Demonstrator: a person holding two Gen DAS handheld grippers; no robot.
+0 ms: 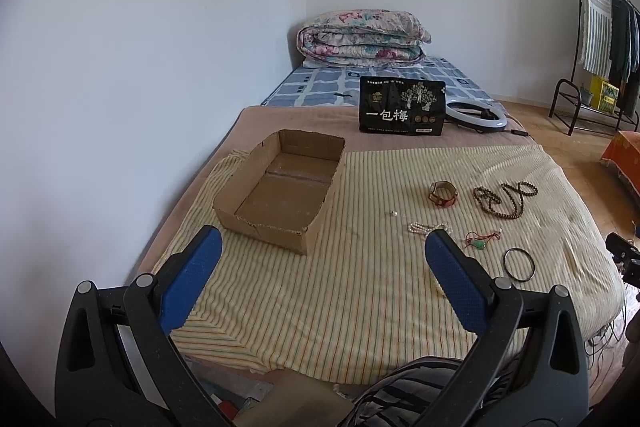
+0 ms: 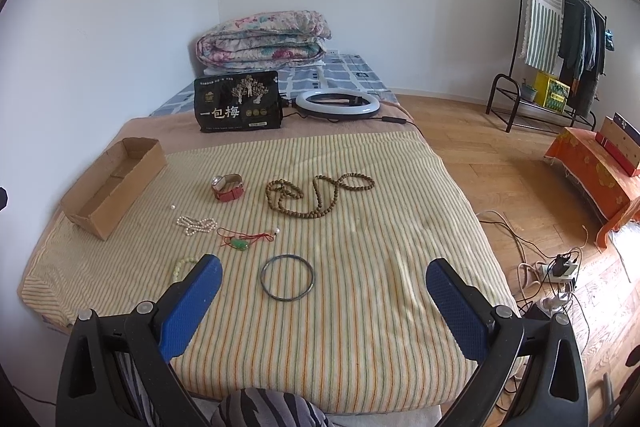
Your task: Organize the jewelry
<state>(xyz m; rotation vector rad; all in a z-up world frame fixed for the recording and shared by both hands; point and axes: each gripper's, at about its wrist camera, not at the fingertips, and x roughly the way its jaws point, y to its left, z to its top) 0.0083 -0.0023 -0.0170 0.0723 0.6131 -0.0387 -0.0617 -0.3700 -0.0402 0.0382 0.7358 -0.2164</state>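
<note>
Seven pieces of jewelry lay scattered on the striped cloth [image 2: 340, 327] covering the bed: one watch [image 2: 227, 187] with a red strap, one long string of brown beads [image 2: 316, 193], one loose pearl [image 2: 173, 207], one pearl strand [image 2: 197, 225], one green pendant [image 2: 241, 245] on a red cord, one dark bangle [image 2: 287, 277], and one pale bead bracelet [image 2: 182, 265] partly hidden behind the right claw's finger. None touched another; the pendant sat between the pearl strand and the bangle, and the watch lay just left of the beads.

One open cardboard box [image 1: 280, 183] stood on the cloth's left side, well apart from the jewelry, with nothing in it.

Two claws were in play. The left claw [image 1: 322, 247] hung spread wide above the near part of the cloth, holding nothing. The right claw [image 2: 323, 277] was likewise spread wide and empty, with the bangle seen between its blue pads [image 2: 456, 311].

Farther back stood one black bag [image 2: 237, 102] with white characters, one ring light [image 2: 337, 103] beside it, and one folded quilt [image 2: 262, 37] at the wall. One clothes rack [image 2: 560, 39] stood on the wooden floor to the right.
</note>
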